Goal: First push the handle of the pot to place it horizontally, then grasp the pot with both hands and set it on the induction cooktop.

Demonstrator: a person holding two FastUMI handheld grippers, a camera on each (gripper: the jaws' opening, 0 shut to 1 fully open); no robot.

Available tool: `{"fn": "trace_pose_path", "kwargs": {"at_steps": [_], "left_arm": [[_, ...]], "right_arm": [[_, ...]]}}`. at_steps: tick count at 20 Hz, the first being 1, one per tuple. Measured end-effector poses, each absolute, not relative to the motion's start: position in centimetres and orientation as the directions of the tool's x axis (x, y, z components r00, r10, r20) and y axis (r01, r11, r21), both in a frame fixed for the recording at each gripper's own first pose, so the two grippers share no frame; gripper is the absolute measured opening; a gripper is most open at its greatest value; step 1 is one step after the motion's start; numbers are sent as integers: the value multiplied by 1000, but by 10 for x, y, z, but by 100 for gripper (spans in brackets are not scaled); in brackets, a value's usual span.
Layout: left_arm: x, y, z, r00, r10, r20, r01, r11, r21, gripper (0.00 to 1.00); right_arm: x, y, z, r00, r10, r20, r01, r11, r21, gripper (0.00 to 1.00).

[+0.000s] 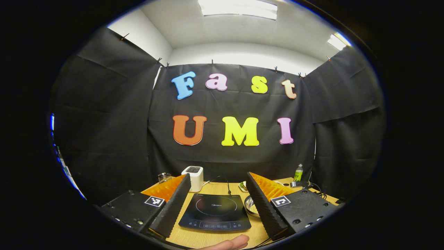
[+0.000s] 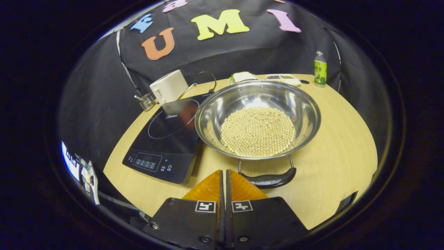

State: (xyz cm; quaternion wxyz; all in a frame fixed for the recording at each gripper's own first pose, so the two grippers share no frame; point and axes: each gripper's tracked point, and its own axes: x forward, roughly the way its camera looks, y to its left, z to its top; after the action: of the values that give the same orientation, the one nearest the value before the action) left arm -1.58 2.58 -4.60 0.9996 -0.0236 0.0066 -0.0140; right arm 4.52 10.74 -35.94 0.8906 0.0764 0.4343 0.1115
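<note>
The steel pot (image 2: 257,118) sits on the wooden table (image 2: 340,139), just beside the black induction cooktop (image 2: 166,139), which lies at the pot's 9 o'clock in the right gripper view. The pot's left edge hangs a bit over the cooktop's side. It holds a big heap of small pale beans (image 2: 258,132). Its dark handle (image 2: 269,180) sticks out at 6 o'clock, toward the camera.

The right gripper (image 2: 223,180) has its fingers pressed together with nothing between them. Its tip is just beside the left end of the handle, but I cannot tell if it touches. The left gripper (image 1: 216,192) is up high with its fingers spread wide apart, holding nothing. Between them in the left gripper view are the cooktop and a bit of the pot.

What could go wrong? The pot is round and shiny, so a hard push on the handle might slide the whole pot instead of turning it. A bump could make the beans roll out. The closed tip might slip off the smooth handle. The white toaster (image 2: 169,86) at 11 o'clock and the green bottle (image 2: 320,68) at 1 o'clock are well apart from the pot, so they look safe.
</note>
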Motion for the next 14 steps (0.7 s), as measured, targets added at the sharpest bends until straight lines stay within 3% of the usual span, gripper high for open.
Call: {"fn": "trace_pose_path", "kwargs": {"at_steps": [14], "left_arm": [[-15, 17, -41, 1000, -27, -5, 27, 999, -38, 95]], "right_arm": [[68, 20, -362, 635, 141, -760, -12, 985, 173, 4]]}}
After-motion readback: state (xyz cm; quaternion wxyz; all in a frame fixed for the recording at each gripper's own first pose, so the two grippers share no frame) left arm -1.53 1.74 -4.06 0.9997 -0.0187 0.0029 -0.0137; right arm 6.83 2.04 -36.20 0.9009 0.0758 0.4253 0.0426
